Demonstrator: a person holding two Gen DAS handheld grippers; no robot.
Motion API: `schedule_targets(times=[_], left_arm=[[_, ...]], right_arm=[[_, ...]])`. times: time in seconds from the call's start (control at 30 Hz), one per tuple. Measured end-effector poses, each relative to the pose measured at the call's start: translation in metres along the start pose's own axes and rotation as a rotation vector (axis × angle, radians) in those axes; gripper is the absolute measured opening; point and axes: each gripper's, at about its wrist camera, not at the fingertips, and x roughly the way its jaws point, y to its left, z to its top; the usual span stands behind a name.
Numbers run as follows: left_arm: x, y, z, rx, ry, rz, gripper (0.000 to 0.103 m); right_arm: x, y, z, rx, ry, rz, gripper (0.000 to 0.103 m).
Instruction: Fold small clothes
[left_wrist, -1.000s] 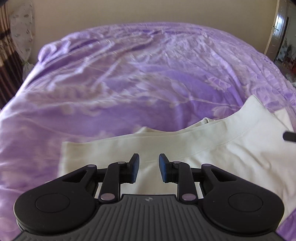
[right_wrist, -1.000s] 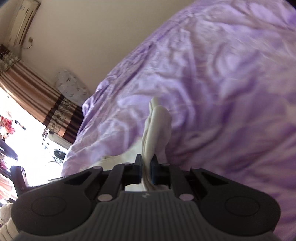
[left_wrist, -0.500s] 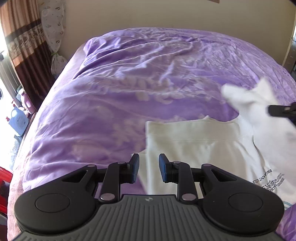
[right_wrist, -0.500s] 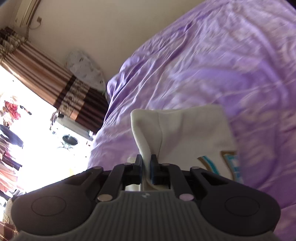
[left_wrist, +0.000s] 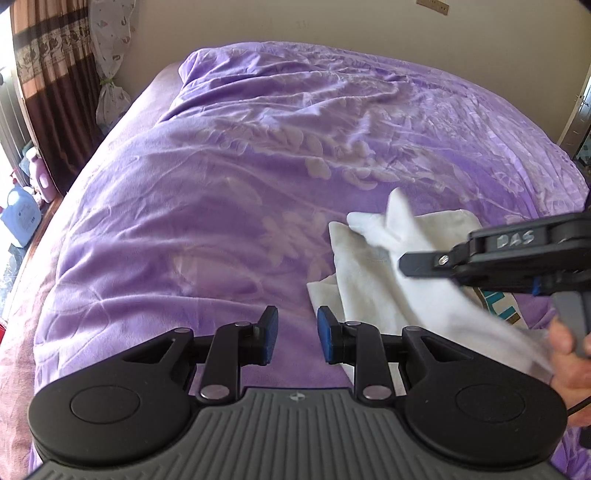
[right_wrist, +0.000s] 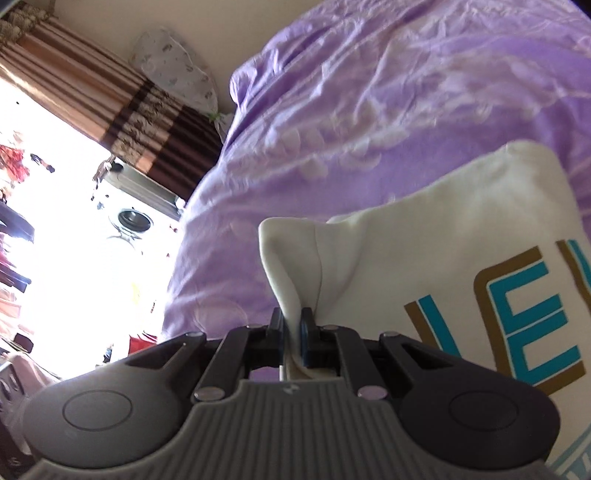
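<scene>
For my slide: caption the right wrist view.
Right gripper pinches a fold of the white shirt above the purple bedspread.

One white garment (left_wrist: 373, 280), one purple bedspread (left_wrist: 229, 192), two grippers.

We see the shirt (left_wrist: 373, 280) lying on the bed (left_wrist: 229, 192) at the right of the frame; the curtain (left_wrist: 48, 81) hangs upper left; a jug (left_wrist: 20, 218) sits below it.

The right gripper (right_wrist: 291, 325) is carrying the pinched edge of the cream garment (right_wrist: 461, 236) across the purple bedspread (left_wrist: 221, 192), folding it over itself and exposing its teal-and-brown lettering (right_wrist: 517, 302).
</scene>
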Motion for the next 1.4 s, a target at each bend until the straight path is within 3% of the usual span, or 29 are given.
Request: schedule_targets(times=[0.23,0.33,0.5,0.6,0.67,0.77,0.97,1.17,1.27,1.4], left_arm=[[-0.003,0.002,-0.004,-0.032,0.013,-0.021,0.03],[-0.014,-0.001,-0.005,-0.043,0.018,-0.03,0.03],[-0.04,-0.007,-0.011,-0.046,0.001,-0.038,0.03],[-0.054,-0.008,-0.017,-0.087,0.004,-0.084,0.032],[-0.062,-0.008,-0.023,-0.121,0.015,-0.13,0.04],[-0.068,-0.011,-0.038,-0.143,0.049,-0.176,0.049],[-0.055,-0.006,-0.077,-0.245,0.188,-0.276,0.05],[-0.037,0.005,-0.106,-0.457,0.29,-0.385,0.051],[-0.023,0.007,-0.113,-0.521,0.317,-0.371,0.052],[-0.012,0.012,-0.112,-0.619,0.291,-0.43,0.052]], right_arm=[[0.035,0.012,-0.015,-0.056,0.064,-0.076,0.005],[0.04,0.019,-0.017,-0.075,0.11,-0.098,0.012],[-0.001,0.042,-0.027,-0.182,0.077,-0.055,0.018],[-0.035,0.045,-0.031,-0.217,0.055,-0.025,0.018],[-0.058,0.044,-0.036,-0.25,0.034,-0.022,0.021],[-0.096,0.035,-0.051,-0.31,-0.002,-0.034,0.028],[-0.145,-0.009,-0.097,-0.382,-0.026,-0.103,0.036],[-0.172,-0.064,-0.135,-0.333,-0.032,-0.162,0.038],[-0.178,-0.08,-0.147,-0.329,-0.028,-0.173,0.041],[-0.175,-0.089,-0.165,-0.391,-0.018,-0.227,0.049]])
